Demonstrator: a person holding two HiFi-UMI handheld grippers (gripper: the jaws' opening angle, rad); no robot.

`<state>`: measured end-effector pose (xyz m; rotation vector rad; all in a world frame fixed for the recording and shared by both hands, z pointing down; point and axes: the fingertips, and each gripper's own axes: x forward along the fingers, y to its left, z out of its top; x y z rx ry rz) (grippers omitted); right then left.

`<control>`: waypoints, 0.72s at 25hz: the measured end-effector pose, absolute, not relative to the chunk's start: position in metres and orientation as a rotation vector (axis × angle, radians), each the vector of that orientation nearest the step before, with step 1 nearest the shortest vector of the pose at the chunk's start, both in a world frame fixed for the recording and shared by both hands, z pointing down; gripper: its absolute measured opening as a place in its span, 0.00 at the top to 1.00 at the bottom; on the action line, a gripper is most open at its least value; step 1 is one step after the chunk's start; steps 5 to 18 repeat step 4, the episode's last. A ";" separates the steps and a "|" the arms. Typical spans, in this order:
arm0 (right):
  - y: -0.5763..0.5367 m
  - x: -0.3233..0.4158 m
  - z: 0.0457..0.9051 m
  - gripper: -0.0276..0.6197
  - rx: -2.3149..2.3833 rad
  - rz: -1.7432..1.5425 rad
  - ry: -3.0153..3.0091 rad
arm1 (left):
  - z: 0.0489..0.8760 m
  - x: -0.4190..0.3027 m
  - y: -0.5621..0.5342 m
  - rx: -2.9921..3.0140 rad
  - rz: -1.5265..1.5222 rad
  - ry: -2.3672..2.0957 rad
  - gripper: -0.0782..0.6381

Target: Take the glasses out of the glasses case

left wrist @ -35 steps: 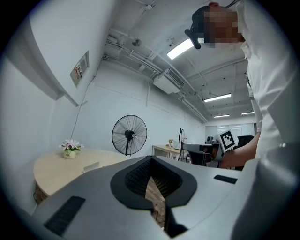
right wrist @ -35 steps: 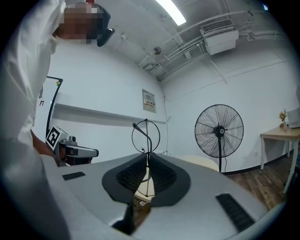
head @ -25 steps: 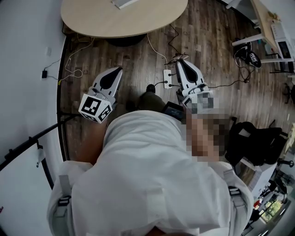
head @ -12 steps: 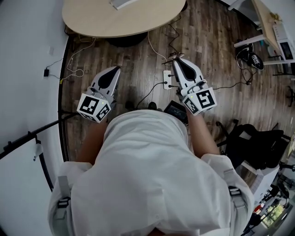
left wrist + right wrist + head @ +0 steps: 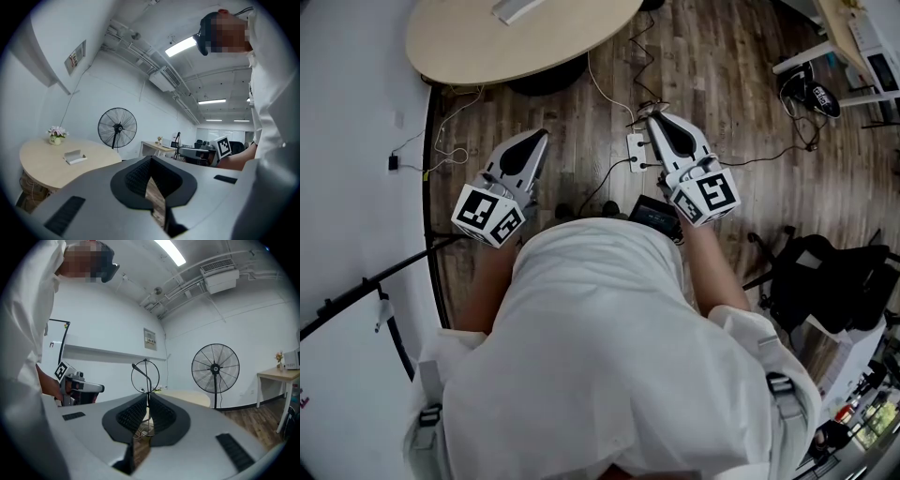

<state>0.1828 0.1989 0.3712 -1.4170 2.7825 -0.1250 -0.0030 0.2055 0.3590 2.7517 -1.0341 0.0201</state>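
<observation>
You stand over the dark wood plank floor (image 5: 741, 112) with both forearms bent forward at about waist height. The left gripper (image 5: 540, 137) and right gripper (image 5: 654, 118) point ahead toward the round beige table (image 5: 478, 47). They are well apart from each other and well short of the table. On each gripper the jaws are pressed together at the tips with nothing between them; only floor shows through the slot behind. A small pale flat object (image 5: 517, 9) lies on the table top. It is too small to confirm as the glasses case, and no glasses can be made out. Compared with half a second ago, the gripper stance is nearly unchanged, the right gripper sits slightly higher in the head view, and the table has slid left and up in that view.
</observation>
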 end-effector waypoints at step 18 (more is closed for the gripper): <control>0.198 0.198 0.370 0.91 -1.408 -0.122 2.779 | 0.359 0.012 0.206 2.743 0.017 -1.051 0.87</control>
